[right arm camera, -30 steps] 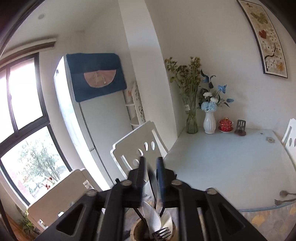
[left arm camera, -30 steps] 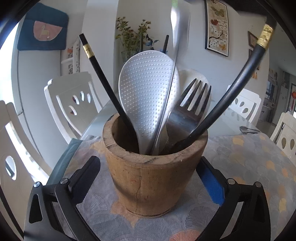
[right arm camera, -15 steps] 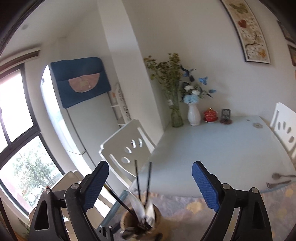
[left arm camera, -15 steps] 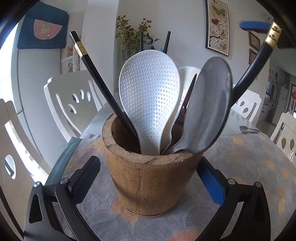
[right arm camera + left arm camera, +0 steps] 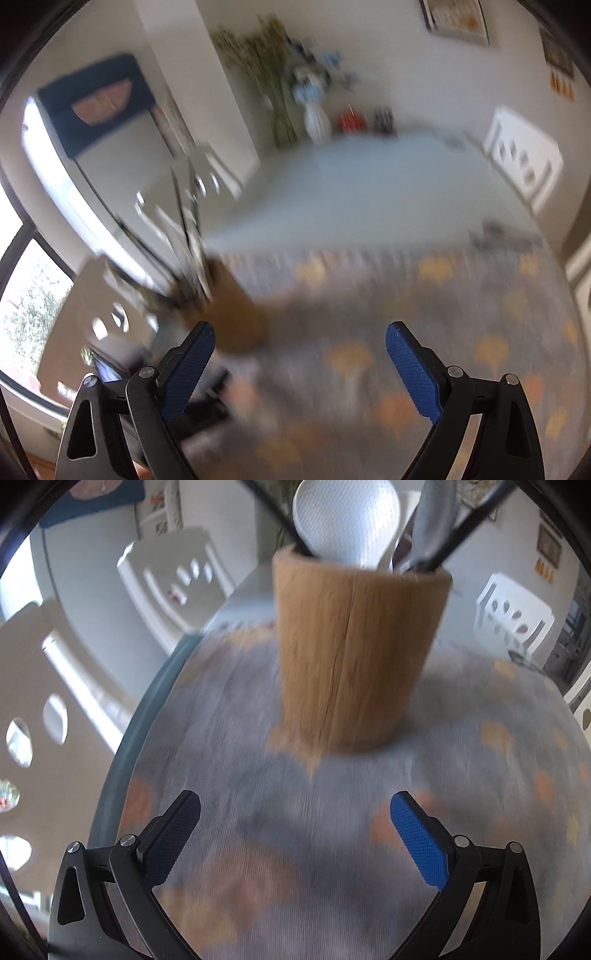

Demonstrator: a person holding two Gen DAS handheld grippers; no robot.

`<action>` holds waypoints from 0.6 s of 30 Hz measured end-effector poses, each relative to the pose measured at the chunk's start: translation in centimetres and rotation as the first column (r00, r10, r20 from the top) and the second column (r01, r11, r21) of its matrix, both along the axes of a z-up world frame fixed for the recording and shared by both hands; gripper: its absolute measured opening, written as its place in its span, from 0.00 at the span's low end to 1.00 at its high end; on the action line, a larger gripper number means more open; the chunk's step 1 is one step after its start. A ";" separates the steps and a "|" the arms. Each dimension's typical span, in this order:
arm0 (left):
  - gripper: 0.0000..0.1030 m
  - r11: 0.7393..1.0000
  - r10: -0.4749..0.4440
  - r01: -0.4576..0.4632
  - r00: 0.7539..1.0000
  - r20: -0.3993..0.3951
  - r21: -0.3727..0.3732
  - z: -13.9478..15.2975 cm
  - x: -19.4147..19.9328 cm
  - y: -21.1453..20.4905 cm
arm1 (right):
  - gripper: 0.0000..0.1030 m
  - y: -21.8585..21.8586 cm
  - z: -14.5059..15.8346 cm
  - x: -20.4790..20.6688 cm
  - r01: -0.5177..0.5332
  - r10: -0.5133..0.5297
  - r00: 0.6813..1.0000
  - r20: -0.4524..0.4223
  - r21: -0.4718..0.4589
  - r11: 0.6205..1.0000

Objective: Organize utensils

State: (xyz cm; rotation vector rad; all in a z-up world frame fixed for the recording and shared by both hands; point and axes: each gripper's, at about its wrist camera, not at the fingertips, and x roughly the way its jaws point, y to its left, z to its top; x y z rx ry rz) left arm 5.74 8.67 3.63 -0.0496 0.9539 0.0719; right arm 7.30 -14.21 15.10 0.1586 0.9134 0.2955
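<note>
The patterned cloth (image 5: 332, 849) covers the near part of the tabletop (image 5: 351, 177), and its teal-edged border (image 5: 122, 760) curves down the left of the left wrist view, with white chairs (image 5: 173, 576) just past it. Between the left tongs (image 5: 295, 834) and the wooden holder (image 5: 354, 646) lies a stretch of bare cloth; the tongs stand wide with nothing between them, apart from the holder. The holder sits upright on the cloth, near that left edge. In it stand a white dimpled rice paddle (image 5: 347, 520), a grey metal spoon (image 5: 432, 520) and black chopsticks (image 5: 469, 524) leaning outward; anything more is too crowded to tell.

The right tongs (image 5: 299, 362) also gape wide and empty over open cloth, their jaws having just been opening. From that view the holder (image 5: 236, 314) is blurred, off to the left. Beyond the cloth the bare tabletop runs to the wall, where a white vase of flowers (image 5: 316, 122) and a small red pot (image 5: 351, 120) stand. Some cutlery (image 5: 495, 232), blurred, lies at the cloth's far right edge.
</note>
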 end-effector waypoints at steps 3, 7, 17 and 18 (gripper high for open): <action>1.00 1.000 0.003 -0.003 1.000 -0.025 -0.010 1.9 -1.3 0.2 | 0.90 -1.2 -3.9 -1.8 0.000 -0.001 0.988 -0.155 -0.007 1.000; 1.00 0.999 0.002 -0.002 1.000 -0.003 0.047 5.7 -2.3 -0.5 | 0.90 -1.5 -5.1 -3.8 -0.021 0.020 0.974 -0.224 0.000 1.000; 1.00 0.990 -0.019 0.018 1.000 0.007 0.142 12.0 -0.8 -3.1 | 0.90 1.8 -3.1 -3.3 -0.093 0.092 0.970 -0.223 0.006 0.996; 1.00 0.989 -0.017 0.017 1.000 -0.002 0.149 12.1 -0.6 -3.3 | 0.90 2.2 -3.0 -3.3 -0.105 0.103 0.970 -0.222 -0.001 0.994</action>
